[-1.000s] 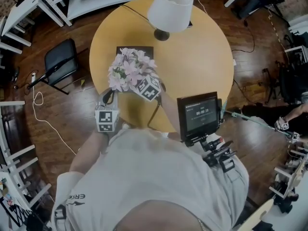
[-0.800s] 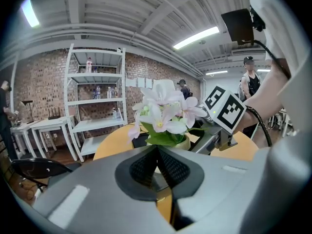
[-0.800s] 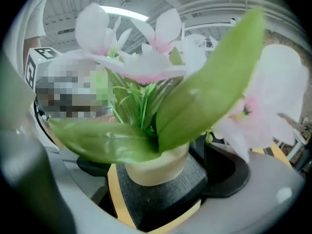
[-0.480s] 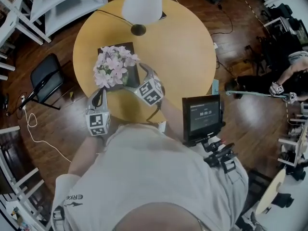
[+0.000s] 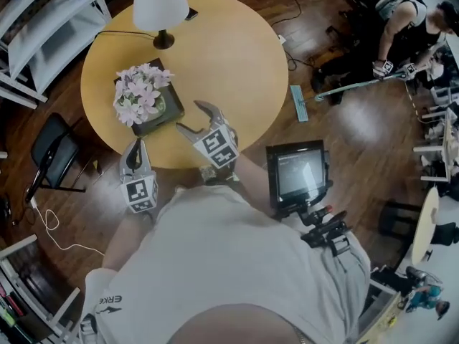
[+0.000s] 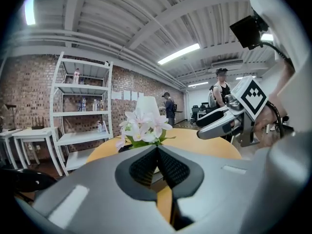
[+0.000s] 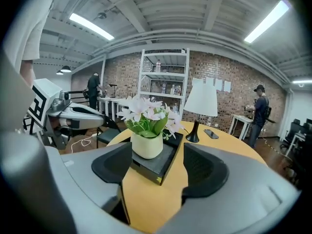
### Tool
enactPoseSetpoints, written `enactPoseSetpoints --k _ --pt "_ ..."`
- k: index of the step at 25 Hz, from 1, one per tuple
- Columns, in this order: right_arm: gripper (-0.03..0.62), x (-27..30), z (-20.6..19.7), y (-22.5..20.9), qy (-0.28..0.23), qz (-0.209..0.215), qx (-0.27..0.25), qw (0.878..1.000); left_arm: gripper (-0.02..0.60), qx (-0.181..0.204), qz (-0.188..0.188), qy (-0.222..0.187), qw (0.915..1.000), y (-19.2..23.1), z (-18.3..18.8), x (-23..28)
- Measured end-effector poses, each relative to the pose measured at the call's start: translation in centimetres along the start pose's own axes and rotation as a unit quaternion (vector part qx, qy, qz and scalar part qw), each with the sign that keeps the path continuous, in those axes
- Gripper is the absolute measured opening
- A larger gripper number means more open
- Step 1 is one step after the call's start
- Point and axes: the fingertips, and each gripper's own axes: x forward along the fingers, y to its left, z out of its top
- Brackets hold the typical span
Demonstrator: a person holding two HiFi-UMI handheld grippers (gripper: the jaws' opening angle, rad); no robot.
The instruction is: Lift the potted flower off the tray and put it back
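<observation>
Head view: both tongs have drawn back from the flower (image 5: 140, 95) since a second ago, when they crowded close beside it at the tray (image 5: 169, 115). The right tongs (image 5: 188, 116) now hang over the desk (image 5: 237, 56) near its front edge, apart from the tray. The left tongs (image 5: 135, 145) are off the desk's rim, over the floor. The right tongs' jaws have just been closing and stand moderately apart with nothing between them. In the right gripper view the pot (image 7: 146, 145) shows through the gap, farther off on the desk. The left tongs are closed, pads together, and empty. The flower has kept its place on the tray, where it stands upright, not far from the lamp (image 5: 159, 2). In the right gripper view the pot sits on the tray's left half. The flower is a bunch of pale pink-white blossoms over green leaves in a short, rounded cream pot. The tray is black, square and low, and lies flat on the yellow desk near its left edge.
</observation>
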Motion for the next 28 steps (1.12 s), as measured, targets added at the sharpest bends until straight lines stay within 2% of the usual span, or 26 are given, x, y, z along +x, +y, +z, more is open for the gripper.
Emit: enactPoseSetpoints --k 3,7,14,19,28 --pt "0.303 -2.6 0.1 0.8 -0.009 -0.024 0.008 1.000 0.002 0.005 -0.013 -0.017 0.9997 -1.1 0.7 -0.9" --pt "0.273 -5.6 0.1 1.5 -0.020 -0.042 0.024 0.999 0.002 0.014 -0.033 -0.041 0.9985 -2.6 1.8 -1.9" --pt "0.258 -8.9 0.3 2.7 -0.044 -0.030 0.034 0.998 0.002 0.018 -0.041 -0.037 0.9983 -5.0 2.1 -4.2" --pt "0.253 -12.1 0.4 2.2 -0.065 -0.015 0.036 0.997 0.002 0.006 -0.027 -0.029 0.9992 -7.2 2.7 -5.6" --pt "0.242 -16.5 -3.2 2.3 -0.070 0.010 0.036 0.997 0.002 -0.002 0.011 -0.022 0.9997 -10.6 1.6 -8.3"
